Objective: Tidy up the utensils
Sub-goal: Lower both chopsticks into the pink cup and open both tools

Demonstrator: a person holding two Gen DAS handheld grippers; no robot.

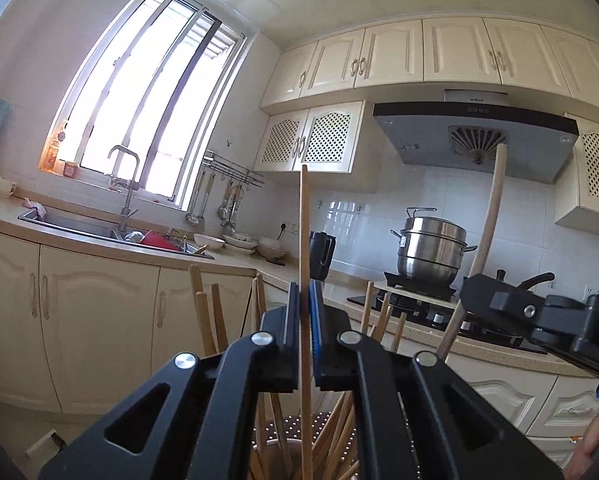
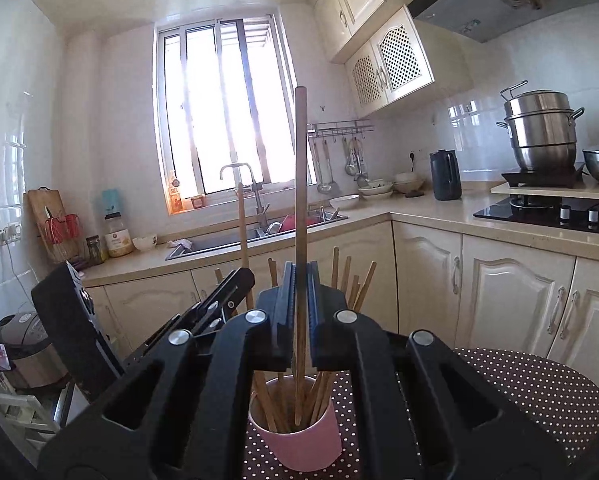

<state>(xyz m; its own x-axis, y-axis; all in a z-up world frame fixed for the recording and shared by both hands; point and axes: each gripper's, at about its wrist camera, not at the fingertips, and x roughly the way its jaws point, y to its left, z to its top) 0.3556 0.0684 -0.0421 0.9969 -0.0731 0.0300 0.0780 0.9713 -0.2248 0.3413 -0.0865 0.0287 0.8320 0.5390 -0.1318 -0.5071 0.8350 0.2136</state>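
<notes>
Both level tools clamp upright chopsticks above the cup.

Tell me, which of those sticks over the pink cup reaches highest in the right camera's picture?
The chopstick clamped in the right gripper. It stands upright, its tip well above the loose chopsticks leaning in the cup and above the left gripper's stick.

Cup stands on the stool seat, near its left edge, many chopsticks upright inside. Right gripper directly above the cup, one chopstick between its jaws, lower end inside the cup. Left gripper just left of it with a second chopstick. Counter behind, sink set into it.
</notes>
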